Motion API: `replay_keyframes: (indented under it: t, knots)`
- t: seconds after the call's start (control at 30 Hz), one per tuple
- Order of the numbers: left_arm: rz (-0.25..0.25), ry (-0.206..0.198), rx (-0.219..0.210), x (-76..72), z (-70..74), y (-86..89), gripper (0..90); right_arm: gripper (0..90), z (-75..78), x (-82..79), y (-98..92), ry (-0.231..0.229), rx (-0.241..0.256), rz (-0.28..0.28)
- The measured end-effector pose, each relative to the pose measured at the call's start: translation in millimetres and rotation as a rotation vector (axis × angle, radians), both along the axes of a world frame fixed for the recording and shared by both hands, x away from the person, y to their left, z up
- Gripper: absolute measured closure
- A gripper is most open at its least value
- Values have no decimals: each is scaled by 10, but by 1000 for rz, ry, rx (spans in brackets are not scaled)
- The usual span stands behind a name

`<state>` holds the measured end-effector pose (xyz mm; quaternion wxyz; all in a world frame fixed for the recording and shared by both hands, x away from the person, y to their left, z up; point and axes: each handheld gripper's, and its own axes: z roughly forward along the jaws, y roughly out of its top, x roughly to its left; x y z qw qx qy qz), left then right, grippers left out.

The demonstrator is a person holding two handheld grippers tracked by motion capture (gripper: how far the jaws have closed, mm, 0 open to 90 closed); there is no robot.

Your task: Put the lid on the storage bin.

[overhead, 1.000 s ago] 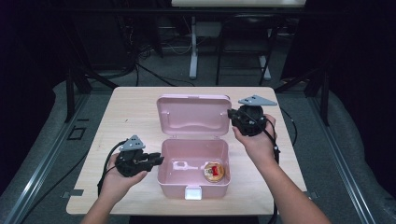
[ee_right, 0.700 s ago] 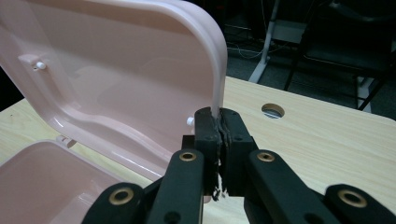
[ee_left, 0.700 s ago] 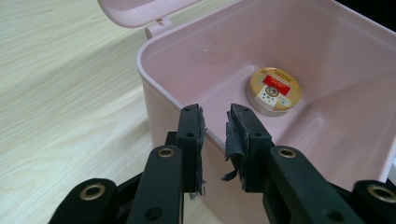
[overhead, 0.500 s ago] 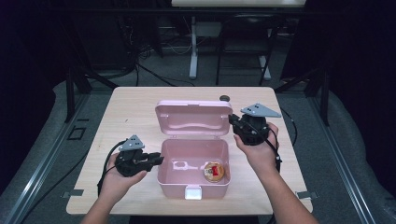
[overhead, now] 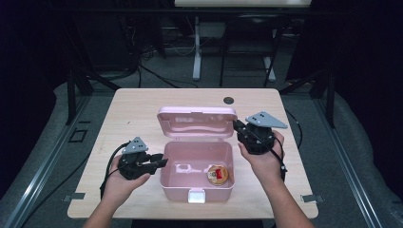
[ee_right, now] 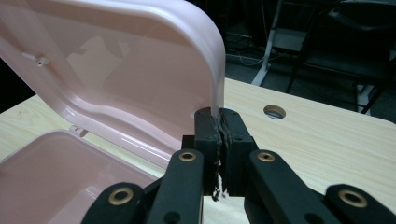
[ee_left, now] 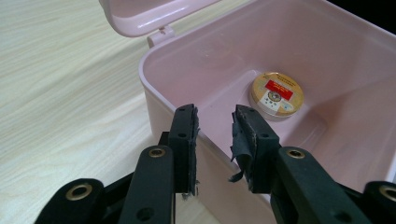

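- A pale wooden table (overhead: 138, 118) stands in a dark room with frames and cables on the floor behind it; a small round hole (overhead: 228, 100) sits near its far edge at 12 o'clock.
- Compared with a second ago, the lid (overhead: 197, 124) has swung up from lying back flat to standing nearly upright, and the right gripper (overhead: 240, 127) has come nearer the person with it.
- The left gripper (overhead: 161, 163) is in the same place, at 9 o'clock of the box.
- The right gripper's jaws are pressed together on the lid's right edge, as the right gripper view shows (ee_right: 219, 126).
- The left gripper's jaws stand apart, straddling the box's left wall without clamping it (ee_left: 215, 128).
- Bare tabletop lies open to 9 and 3 o'clock of the box; its front wall sits close to the table's near edge.
- The pink box (overhead: 166, 175) rests at the table's middle, glossy plastic with rounded corners and a white latch (overhead: 196, 195) at 6 o'clock.
- Inside, toward the right, lies a round tin (ee_left: 277, 91) with a gold rim and red label.
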<state>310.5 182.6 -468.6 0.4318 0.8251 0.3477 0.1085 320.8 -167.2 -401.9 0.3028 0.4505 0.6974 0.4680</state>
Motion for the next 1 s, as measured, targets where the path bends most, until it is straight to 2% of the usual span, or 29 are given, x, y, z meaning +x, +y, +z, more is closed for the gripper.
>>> replay_keyframes:
  t: [0.2,0.47,0.6,0.67,0.93,1.0]
  knots:
    - [17,-22,-12,-21,71,32,686,867,-19,-47,9,-13,-7,-5]
    - [46,-49,-36,-38,130,62,654,858,-43,-91,-22,-6,24,8]
    - [53,-57,-38,-37,154,69,654,857,-51,-114,-18,-7,23,6]
    - [52,-68,-32,-34,193,86,655,857,-53,-125,-19,-6,25,8]
    - [77,-114,-63,-23,406,96,675,855,-61,-151,-20,-8,22,11]
    - [83,-128,-54,-9,450,86,677,854,-61,-158,-17,-9,19,11]
